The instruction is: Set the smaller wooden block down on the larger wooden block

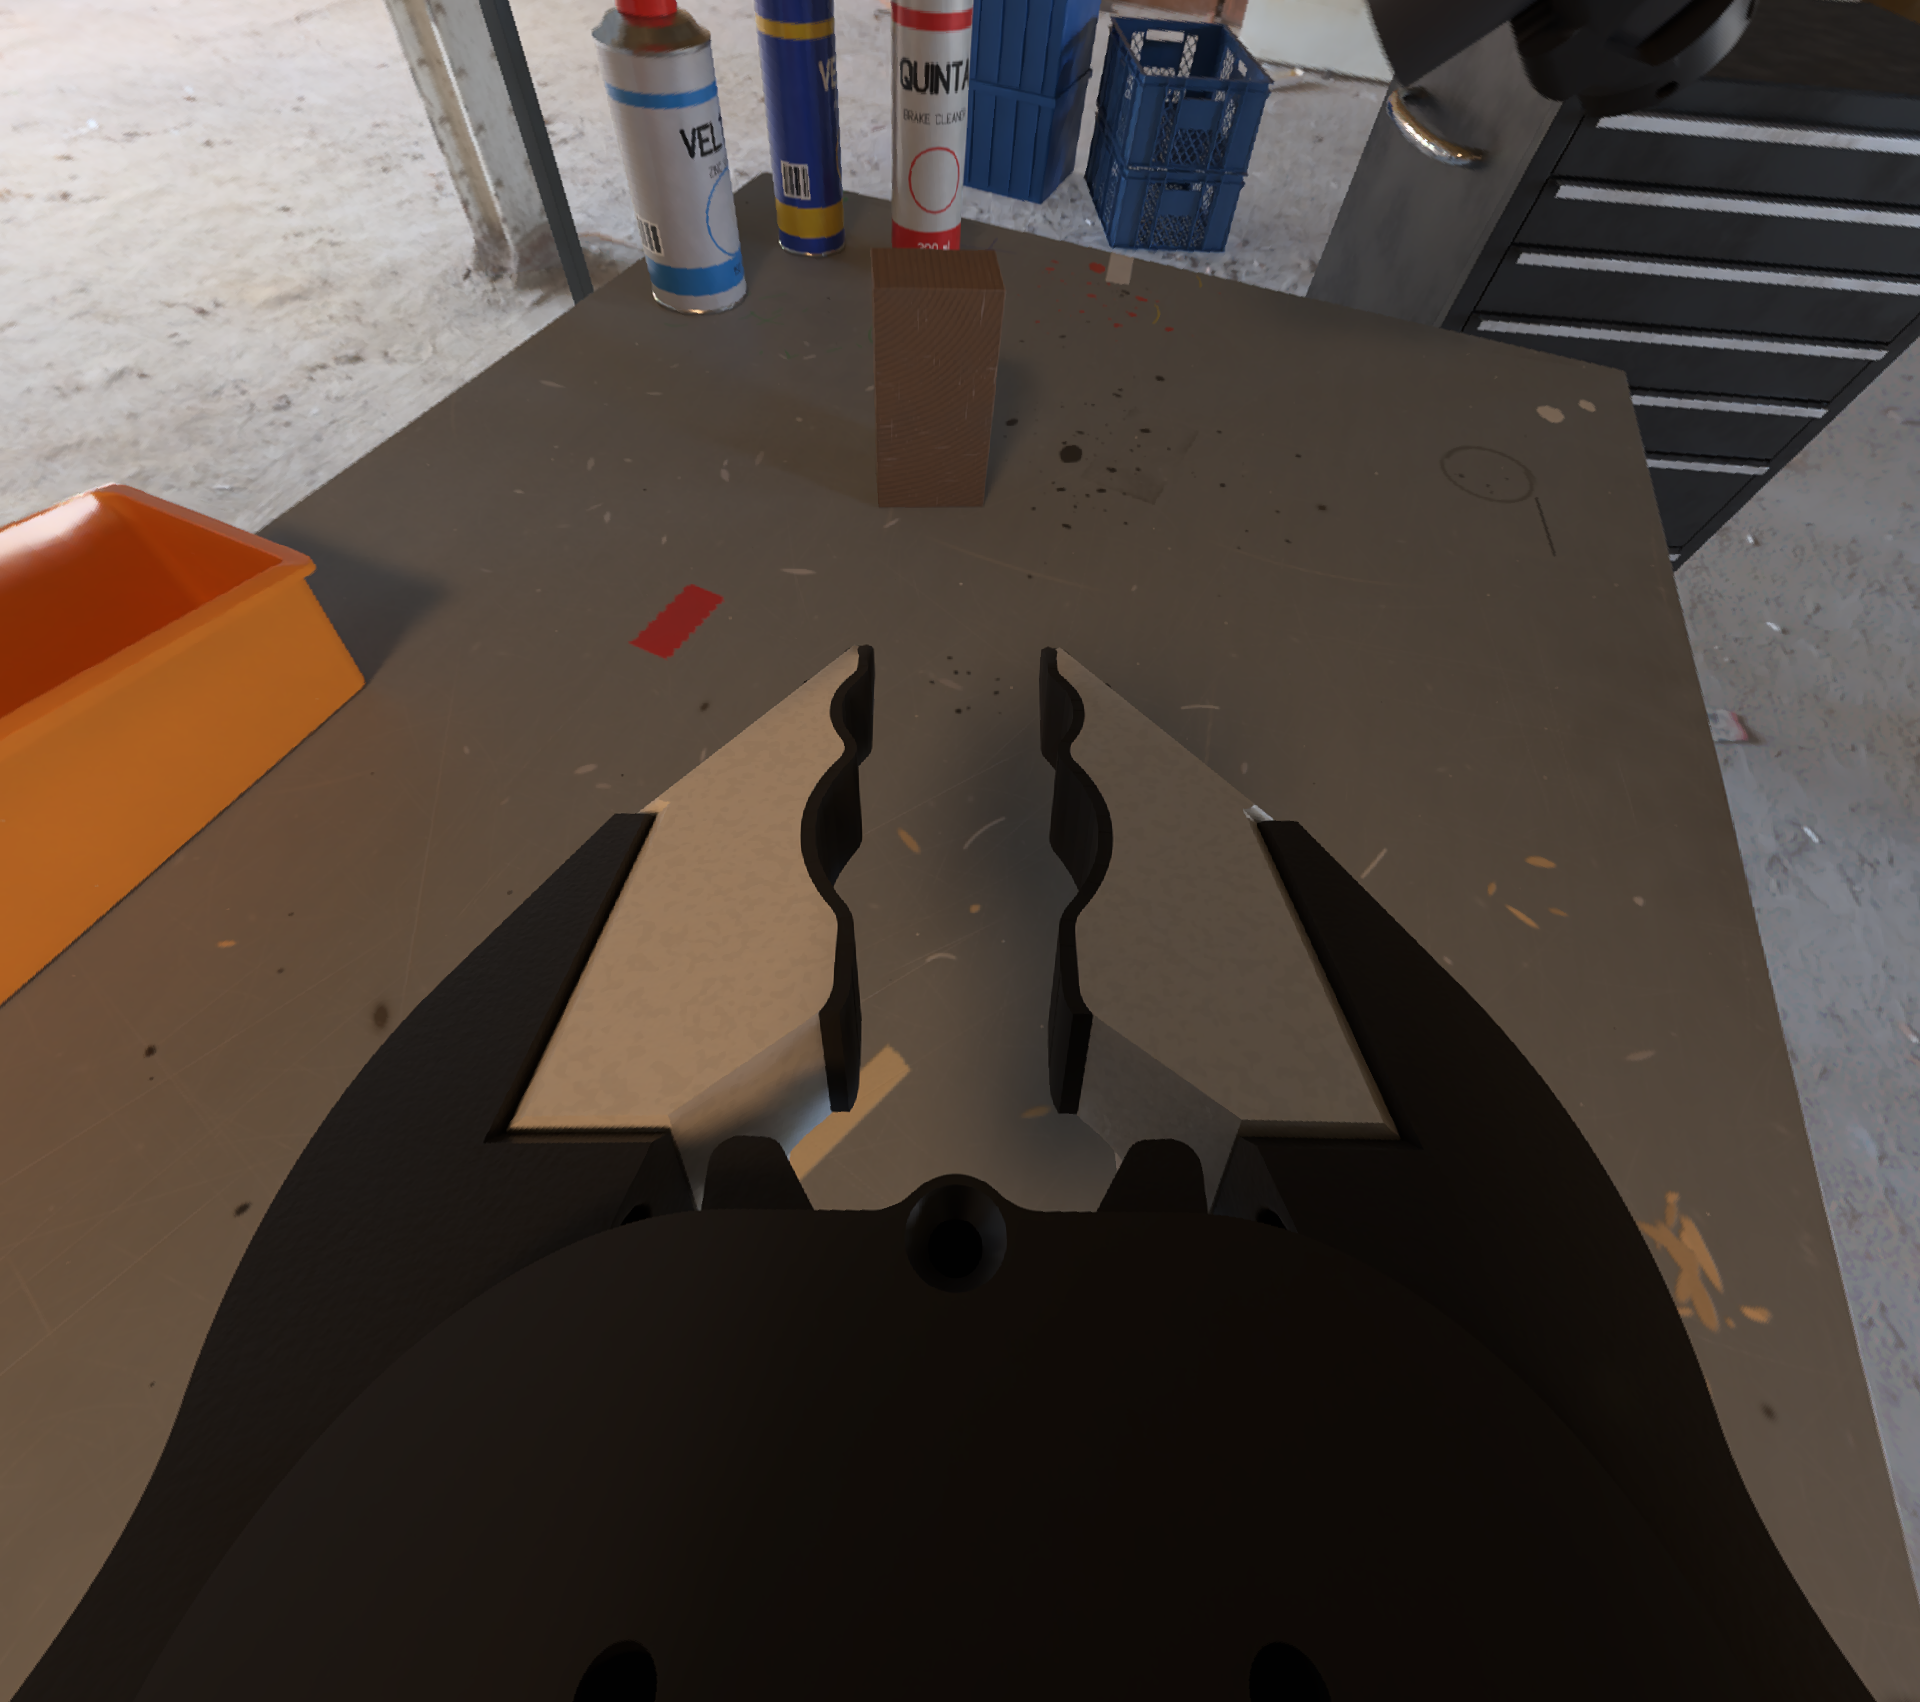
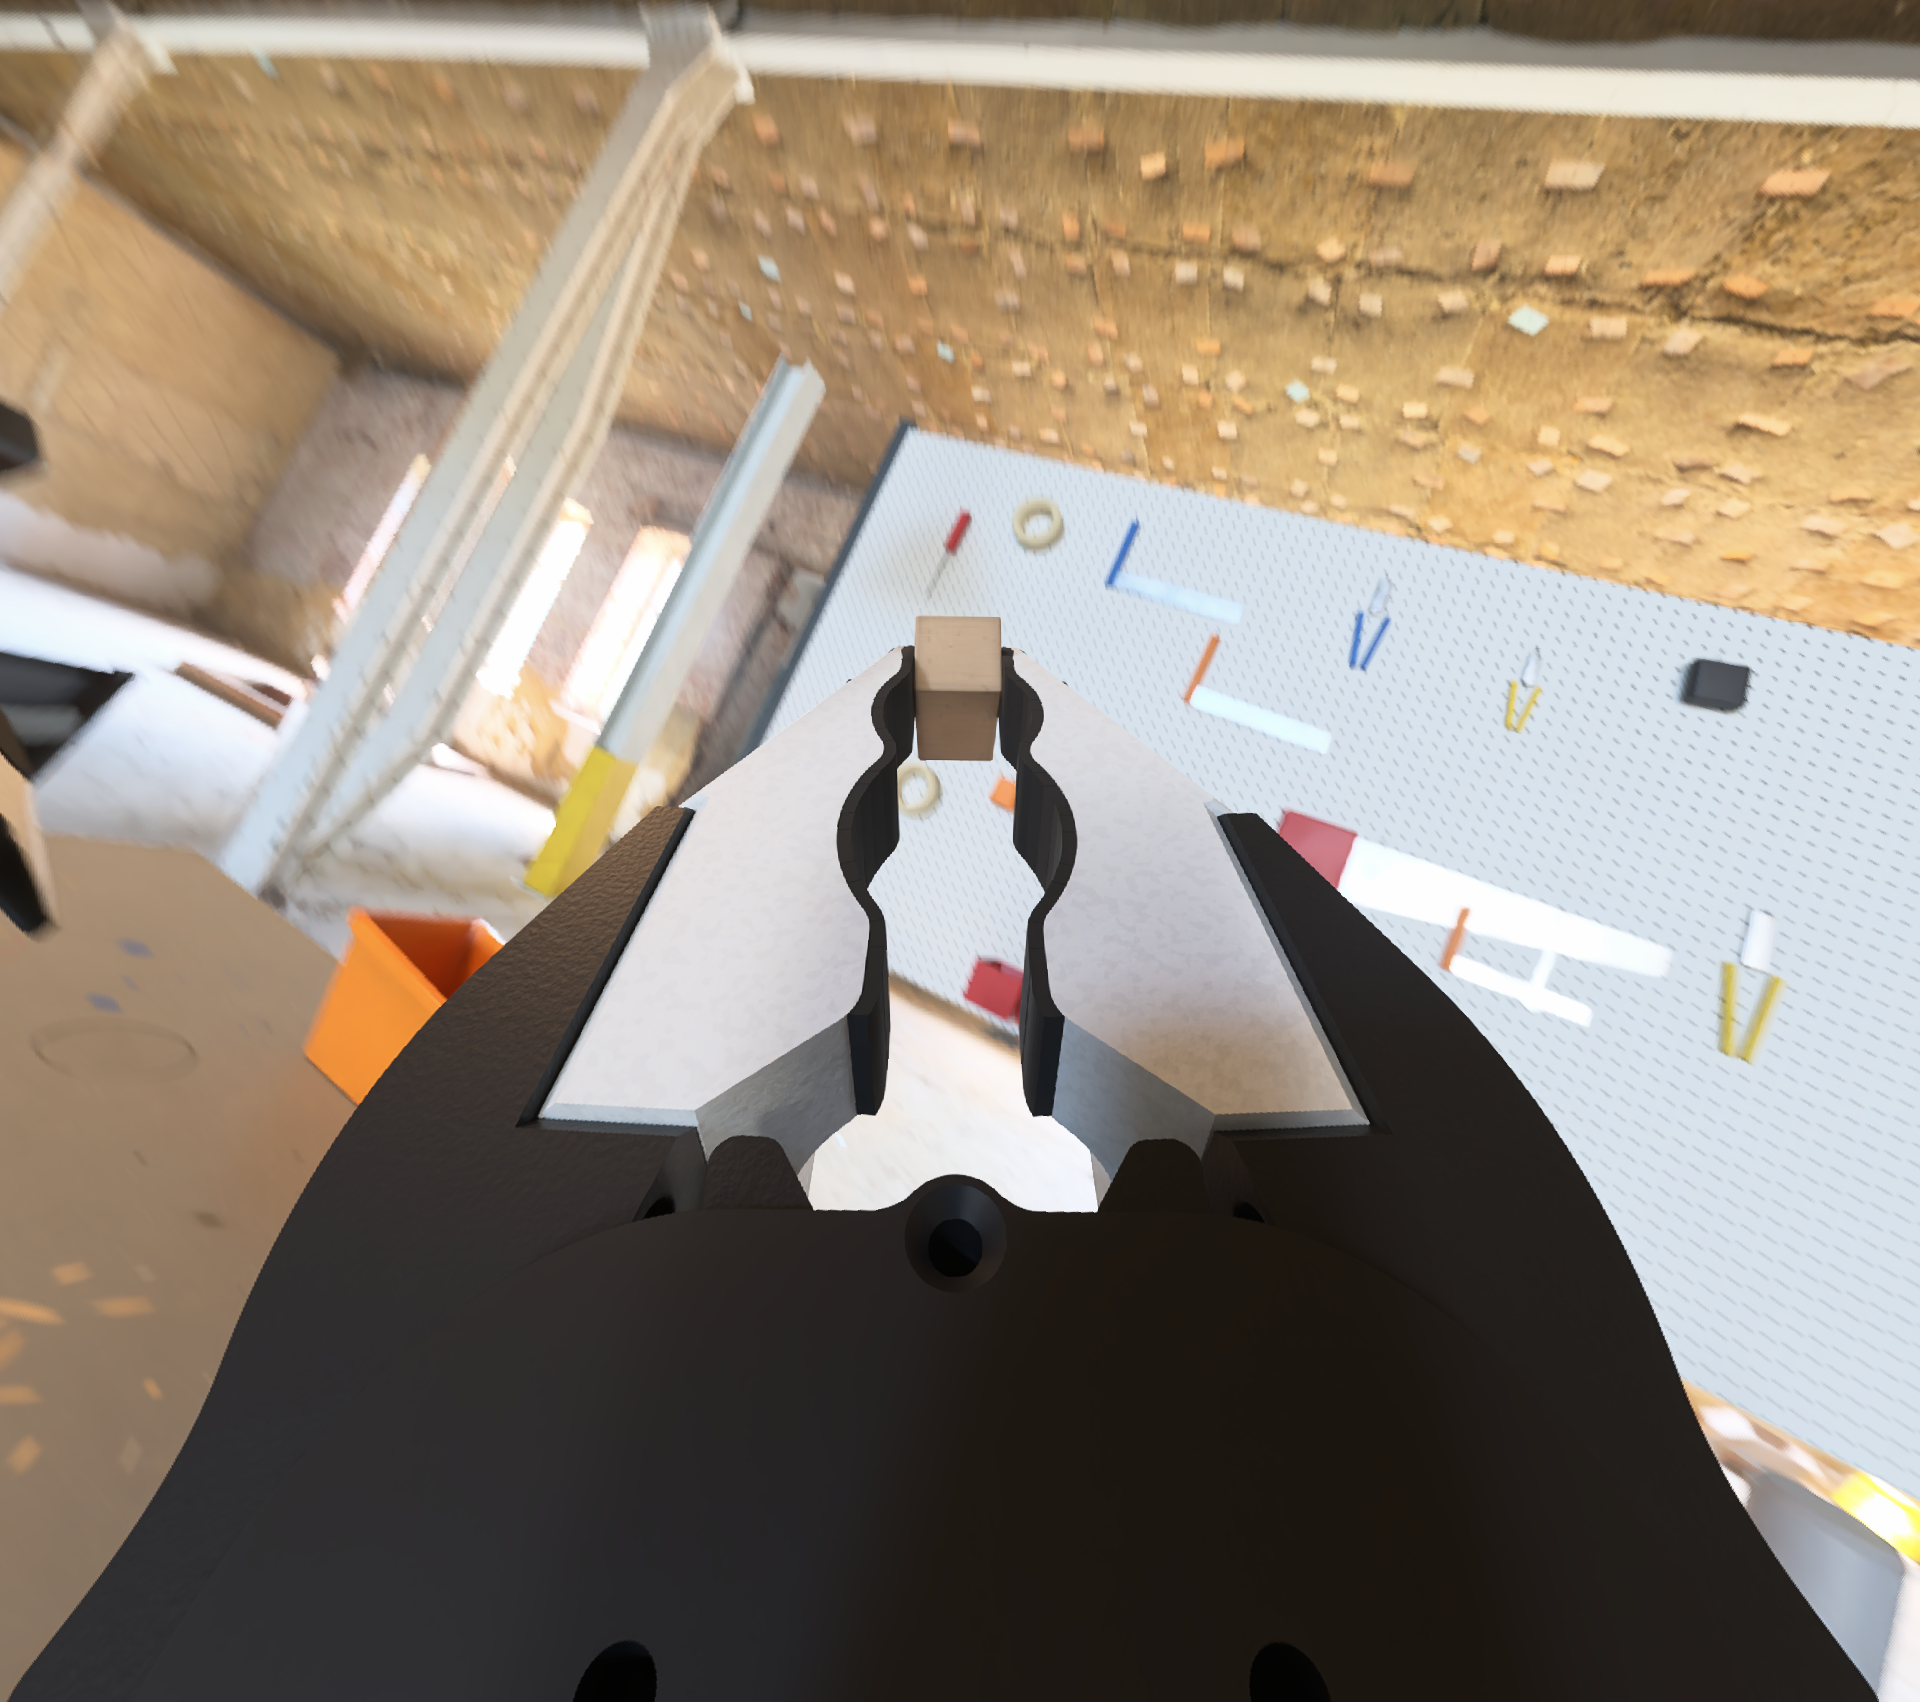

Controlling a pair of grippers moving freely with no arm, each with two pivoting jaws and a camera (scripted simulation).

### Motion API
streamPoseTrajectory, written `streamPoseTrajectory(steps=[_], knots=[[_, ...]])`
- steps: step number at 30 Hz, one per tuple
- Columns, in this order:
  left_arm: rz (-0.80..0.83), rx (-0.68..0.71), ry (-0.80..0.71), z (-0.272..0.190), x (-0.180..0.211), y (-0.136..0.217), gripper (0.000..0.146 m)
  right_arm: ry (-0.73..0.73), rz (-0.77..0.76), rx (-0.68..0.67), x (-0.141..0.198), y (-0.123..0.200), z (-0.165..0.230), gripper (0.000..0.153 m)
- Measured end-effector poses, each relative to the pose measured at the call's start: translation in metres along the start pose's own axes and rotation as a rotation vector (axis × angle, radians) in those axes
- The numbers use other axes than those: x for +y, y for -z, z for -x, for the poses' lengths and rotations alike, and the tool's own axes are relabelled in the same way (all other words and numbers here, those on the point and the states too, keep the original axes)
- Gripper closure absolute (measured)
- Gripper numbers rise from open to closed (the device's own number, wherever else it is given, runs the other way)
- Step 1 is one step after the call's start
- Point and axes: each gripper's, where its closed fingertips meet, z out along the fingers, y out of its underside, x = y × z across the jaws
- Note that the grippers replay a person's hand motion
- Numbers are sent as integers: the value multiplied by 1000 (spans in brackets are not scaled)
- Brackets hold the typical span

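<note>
We see the right tool (image 2: 958,665) pinching the smaller wooden block (image 2: 957,686), a pale cube w/ a darker underside, at its fingertips, up in front of a pegboard (image 2: 1455,717). Left tool (image 1: 956,665) gapes empty, low over the surface (image 1: 1299,613). Ahead of it, well apart, the larger wooden block (image 1: 935,385) stands upright, brown, near 3 spray cans (image 1: 800,94).

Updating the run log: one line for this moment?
right gripper: shut on small block, raised | left gripper: open, empty | big block: upright on table, bare top | stacking: pending
</note>
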Motion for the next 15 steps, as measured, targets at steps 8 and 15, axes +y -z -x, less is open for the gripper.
streamPoseTrajectory(steps=[8,15], knots=[[31,5,-7,-1,6,-5,114,2,861,-11,189,38,-7,138],[32,-2,-14,-2,4,-2,114,-116,1217,-112,241,63,29,138]])
